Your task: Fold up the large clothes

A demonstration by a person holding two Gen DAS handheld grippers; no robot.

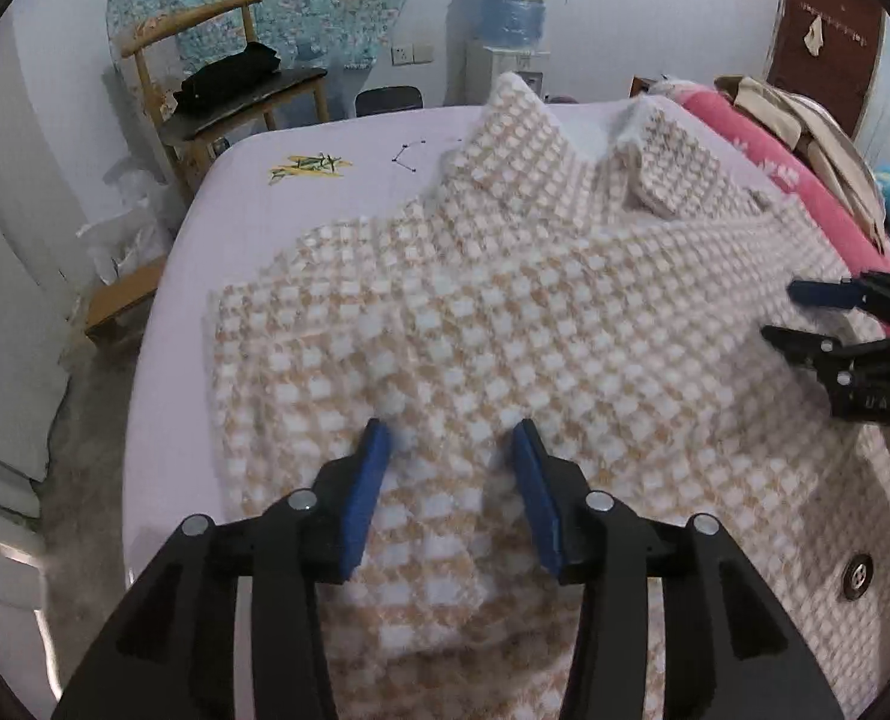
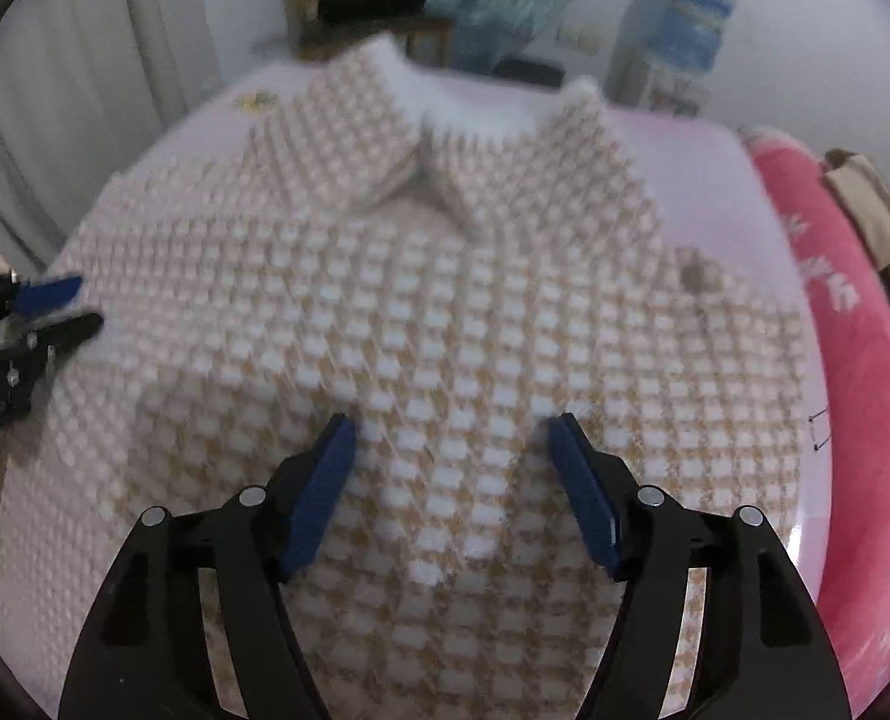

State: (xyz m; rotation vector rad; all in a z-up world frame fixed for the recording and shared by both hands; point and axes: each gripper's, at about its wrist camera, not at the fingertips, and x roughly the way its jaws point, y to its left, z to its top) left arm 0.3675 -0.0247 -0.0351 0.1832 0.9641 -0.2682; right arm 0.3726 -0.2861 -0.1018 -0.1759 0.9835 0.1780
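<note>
Jacket (image 1: 505,312) first: big checked tan-and-white one, lying flat on the bed (image 1: 324,144) with its collar at the far end from both tools; it covers most of the sheet ahead of them. Left gripper (image 1: 452,450) has its blue pads spread apart just above the cloth, with a raised fold sitting between them, but the pads aren't pressing on it; to its left the jacket's edge stops short of the bed edge, leaving a bare strip of pale sheet, then floor. Right gripper (image 2: 452,438) is spread wide too, over the middle of the jacket, nothing clamped; bare sheet runs along its right, then a pink blanket (image 2: 835,324) bunched at that side. Each tool shows up at the other's side edge, well apart. Past the collar there's open sheet, then a wooden chair (image 1: 204,78) with something dark on the seat, and a water bottle (image 1: 514,0) on its dispenser; can't tell how full.
</note>
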